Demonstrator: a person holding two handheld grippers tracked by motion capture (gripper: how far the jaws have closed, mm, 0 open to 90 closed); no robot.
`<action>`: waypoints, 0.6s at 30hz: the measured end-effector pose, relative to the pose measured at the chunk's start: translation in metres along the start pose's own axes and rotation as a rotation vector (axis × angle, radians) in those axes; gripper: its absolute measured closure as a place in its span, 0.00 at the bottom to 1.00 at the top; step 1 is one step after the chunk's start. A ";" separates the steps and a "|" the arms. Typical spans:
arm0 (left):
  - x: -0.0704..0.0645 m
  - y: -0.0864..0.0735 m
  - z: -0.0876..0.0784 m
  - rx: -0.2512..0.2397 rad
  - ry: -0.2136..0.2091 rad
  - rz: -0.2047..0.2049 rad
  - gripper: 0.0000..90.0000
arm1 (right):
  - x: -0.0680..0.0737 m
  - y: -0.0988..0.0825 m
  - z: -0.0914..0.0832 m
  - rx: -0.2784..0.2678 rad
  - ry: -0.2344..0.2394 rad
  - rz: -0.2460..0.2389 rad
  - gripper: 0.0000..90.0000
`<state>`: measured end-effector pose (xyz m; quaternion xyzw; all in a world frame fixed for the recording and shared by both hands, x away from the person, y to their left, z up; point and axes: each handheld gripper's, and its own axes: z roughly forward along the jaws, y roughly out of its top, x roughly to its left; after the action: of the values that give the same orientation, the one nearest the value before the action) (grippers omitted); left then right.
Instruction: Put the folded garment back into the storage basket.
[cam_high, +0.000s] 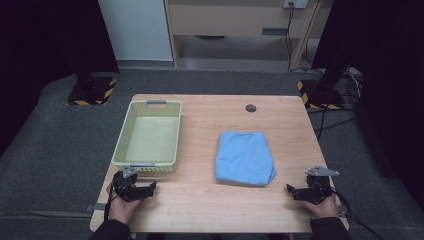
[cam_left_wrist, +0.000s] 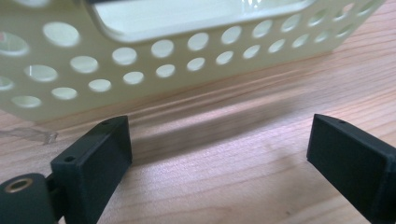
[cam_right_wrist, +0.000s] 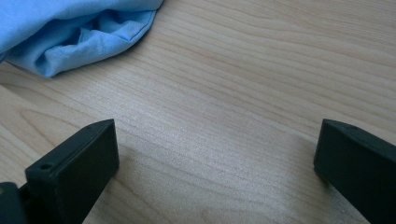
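Observation:
A folded light blue cloth (cam_high: 245, 157) lies on the wooden table (cam_high: 205, 200), right of centre. A pale yellow perforated basket (cam_high: 149, 136) stands empty at the left. My left gripper (cam_high: 152, 187) rests near the table's front left corner, just in front of the basket, open with nothing between its jaws. In the left gripper view the basket wall (cam_left_wrist: 140, 60) stands close ahead of the left gripper (cam_left_wrist: 219, 149). My right gripper (cam_high: 290, 190) rests at the front right, open and empty. The right gripper view has the cloth's corner (cam_right_wrist: 79, 32) up ahead of the right gripper (cam_right_wrist: 217, 158).
A round dark cable hole (cam_high: 250, 108) sits in the tabletop near the far edge. Two black stands with striped bases (cam_high: 92, 92) flank the table on the grey carpet. Cables (cam_high: 330, 120) trail on the floor at the right.

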<state>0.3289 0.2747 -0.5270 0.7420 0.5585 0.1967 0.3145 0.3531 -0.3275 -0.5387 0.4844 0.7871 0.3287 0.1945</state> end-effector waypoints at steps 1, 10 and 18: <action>-0.002 0.002 -0.004 -0.019 -0.005 0.004 0.07 | 0.000 0.001 0.001 0.000 -0.001 -0.003 0.00; -0.010 0.010 -0.017 -0.079 -0.013 0.021 0.08 | 0.000 0.001 0.001 0.001 0.002 -0.002 0.00; -0.014 0.018 -0.029 -0.130 -0.023 0.031 0.07 | 0.001 0.002 0.002 -0.001 -0.012 0.010 0.00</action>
<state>0.3192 0.2653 -0.4925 0.7308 0.5293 0.2287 0.3653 0.3555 -0.3249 -0.5388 0.4902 0.7834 0.3270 0.1977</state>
